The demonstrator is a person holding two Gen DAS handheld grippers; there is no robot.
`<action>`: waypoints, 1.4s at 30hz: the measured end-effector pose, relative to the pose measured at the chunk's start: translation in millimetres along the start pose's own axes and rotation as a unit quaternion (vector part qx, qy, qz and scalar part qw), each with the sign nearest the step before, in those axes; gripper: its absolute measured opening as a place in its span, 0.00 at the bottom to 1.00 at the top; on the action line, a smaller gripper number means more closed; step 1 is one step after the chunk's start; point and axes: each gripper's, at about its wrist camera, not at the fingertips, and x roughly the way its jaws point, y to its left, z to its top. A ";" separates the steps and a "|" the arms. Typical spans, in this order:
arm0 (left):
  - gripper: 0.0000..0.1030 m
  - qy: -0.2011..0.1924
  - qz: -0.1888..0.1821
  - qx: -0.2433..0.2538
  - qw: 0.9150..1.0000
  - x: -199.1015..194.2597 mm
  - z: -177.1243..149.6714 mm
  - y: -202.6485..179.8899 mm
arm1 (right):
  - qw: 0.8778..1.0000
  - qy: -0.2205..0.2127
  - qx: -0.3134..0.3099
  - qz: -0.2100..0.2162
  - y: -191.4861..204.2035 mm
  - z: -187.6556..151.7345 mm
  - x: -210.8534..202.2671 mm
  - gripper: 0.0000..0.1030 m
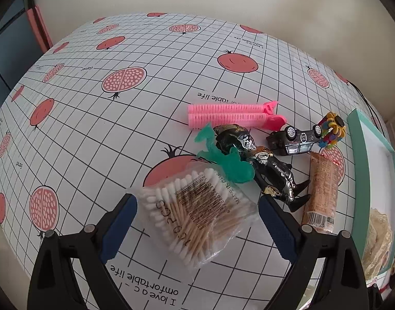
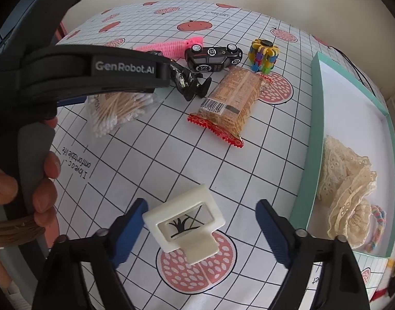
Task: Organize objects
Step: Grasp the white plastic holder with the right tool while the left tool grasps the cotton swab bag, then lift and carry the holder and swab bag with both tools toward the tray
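Left claw [image 1: 197, 222]: jaws spread wide, straddling a clear bag of cotton swabs [image 1: 197, 214] that lies flat on the counter [image 1: 120, 118]; the blue pads [image 1: 120, 230] stand either side of the bag, and whether they touch it cannot be told. At 12 o'clock from the bag lies a green translucent plastic figure [image 1: 223, 160], touching a black and silver action figure [image 1: 264, 162] that runs toward 3 o'clock. Beyond them, a pair of pink hair rollers [image 1: 231, 116] lies side by side. At 2 o'clock, a black toy car [image 1: 293, 139] rests upturned, wheels showing, just beside a multicoloured block toy [image 1: 330, 129]. An orange snack packet [image 1: 321, 188] lies at 3 o'clock, near the figure's legs. A teal-rimmed tray [image 1: 365, 134] stands at the far right.

Right claw [image 2: 201, 228]: jaws wide open, holding nothing; a white rectangular plastic frame clip [image 2: 184, 224] lies on the counter between the pads, its left corner just beside the left pad [image 2: 130, 232]. At 12 o'clock lies the snack packet [image 2: 231, 100]; beyond it, the toy car [image 2: 214, 58] and block toy [image 2: 264, 55]. At 3 o'clock, the tray [image 2: 311, 155] holds a cream lace trim [image 2: 344, 186] and a pastel beaded ring [image 2: 377, 230]. At 9 o'clock, a hand [image 2: 42, 180] grips the other tool's handle above the swab bag [image 2: 117, 108].
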 end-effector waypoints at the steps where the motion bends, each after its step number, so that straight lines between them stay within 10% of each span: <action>1: 0.92 0.001 0.001 0.001 1.000 0.6 0.1 -0.2 | 1.000 0.002 0.000 0.002 -0.4 0.5 -0.2 0.77; 5: 0.92 0.003 -0.005 -0.006 1.000 1.7 -0.9 1.2 | 1.000 0.005 -0.002 0.003 -2.1 1.7 -2.2 0.58; 42: 0.83 -0.006 0.018 0.040 0.999 10.6 -7.2 -8.9 | 1.000 0.012 0.001 0.013 -28.5 18.1 -14.9 0.59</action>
